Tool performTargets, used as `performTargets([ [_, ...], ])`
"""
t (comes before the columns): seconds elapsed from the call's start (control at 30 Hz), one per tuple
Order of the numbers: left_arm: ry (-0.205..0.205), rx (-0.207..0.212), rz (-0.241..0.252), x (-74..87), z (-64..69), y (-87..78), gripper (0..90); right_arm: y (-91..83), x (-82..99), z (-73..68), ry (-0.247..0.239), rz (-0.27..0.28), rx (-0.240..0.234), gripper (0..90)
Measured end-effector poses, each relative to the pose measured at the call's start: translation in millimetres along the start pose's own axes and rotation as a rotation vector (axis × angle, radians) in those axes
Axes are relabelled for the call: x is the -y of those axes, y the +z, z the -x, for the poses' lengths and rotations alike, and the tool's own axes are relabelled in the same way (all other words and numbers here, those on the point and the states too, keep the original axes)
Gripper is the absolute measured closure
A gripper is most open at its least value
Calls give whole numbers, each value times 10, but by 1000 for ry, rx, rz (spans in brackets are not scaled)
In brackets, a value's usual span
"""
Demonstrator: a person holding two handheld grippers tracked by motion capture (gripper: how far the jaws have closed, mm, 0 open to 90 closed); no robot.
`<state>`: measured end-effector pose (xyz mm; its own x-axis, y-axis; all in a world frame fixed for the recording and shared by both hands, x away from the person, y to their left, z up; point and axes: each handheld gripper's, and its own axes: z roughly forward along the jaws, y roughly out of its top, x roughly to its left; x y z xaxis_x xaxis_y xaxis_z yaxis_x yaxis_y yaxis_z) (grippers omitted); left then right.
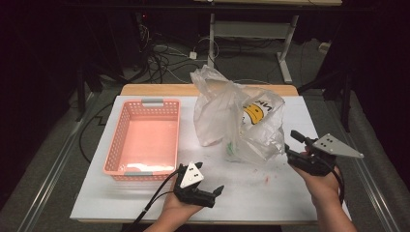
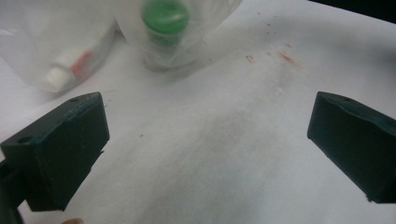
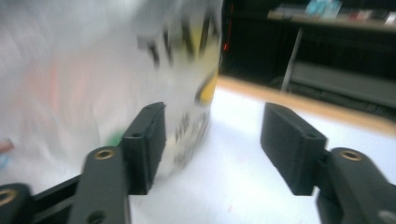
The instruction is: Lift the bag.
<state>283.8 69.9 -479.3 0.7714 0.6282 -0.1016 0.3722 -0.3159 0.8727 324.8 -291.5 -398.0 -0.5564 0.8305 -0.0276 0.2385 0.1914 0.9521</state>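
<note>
Nothing moved yet: basket [image 1: 145, 140] left of centre sits empty, bag [image 1: 237, 118] centre frame full, my left gripper [image 1: 218, 190] and right gripper [image 1: 296, 137] both wide, empty.

The bag [image 1: 237, 118] is thin, crinkled, glossy clear plastic with yellow and black print. Beside it the pink basket [image 1: 145, 140] is moulded plastic lattice, dull in sheen. The tabletop [image 1: 270, 193] looks matt white, smudged grey and flecked red, with a wood edge at the far side. Both tongs [image 2: 205, 149] have matt black, slightly grainy plastic jaws.
</note>
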Motion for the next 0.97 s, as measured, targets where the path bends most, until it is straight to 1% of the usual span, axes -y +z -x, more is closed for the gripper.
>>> performTargets([
  [0.17, 4, 7, -10, 10, 10, 8, 0, 115, 297, -58, 27, -75, -16, 289],
  [0.23, 7, 8, -14, 15, 15, 19, 0, 143, 391, -89, 27, -101, -26, 240],
  [0.3, 8, 7, -15, 18, 17, 24, 0, 151, 470, -108, 44, -113, -36, 196],
  [0.37, 11, 6, -16, 20, 16, 22, 0, 144, 536, -119, 46, -131, -30, 151],
  [0.4, 12, 4, -16, 21, 16, 20, 0, 134, 563, -122, 42, -138, -36, 142],
  [0.43, 13, 4, -16, 23, 16, 19, 0, 114, 588, -125, 48, -143, -36, 127],
  [0.47, 16, 3, -18, 26, 16, 20, 0, 97, 612, -123, 54, -141, -28, 108],
  [0.53, 14, 1, -27, 35, 18, 34, 0, 68, 656, -117, 49, -140, -18, 56],
  [0.57, 13, 2, -33, 40, 19, 42, 0, 53, 677, -120, 59, -137, -12, 23],
  [0.6, 13, 0, -36, 43, 23, 48, 0, 42, 696, -112, 66, -131, -18, 0],
  [0.67, 18, -6, -29, 43, 28, 42, 0, 28, 732, -118, 85, -122, -27, 0],
  [0.7, 17, -8, -26, 44, 28, 41, 0, 31, 750, -130, 86, -124, -31, 0],
  [0.73, 18, -9, -26, 45, 29, 42, 0, 41, 761, -133, 75, -131, -31, 0],
  [0.8, 18, -10, -25, 45, 30, 43, 0, 66, 768, -143, 69, -135, -33, 0],
  [0.83, 17, -11, -23, 46, 30, 43, 0, 71, 767, -152, 62, -135, -29, 0],
  [0.87, 18, -13, -20, 48, 32, 44, 0, 68, 765, -171, 71, -136, -23, 0],
  [0.9, 17, -13, -18, 50, 33, 42, 0, 71, 764, -173, 58, -130, -29, 0],
  [0.97, 16, -17, -11, 54, 34, 35, 0, 71, 765, -184, 53, -128, -30, 0],
])
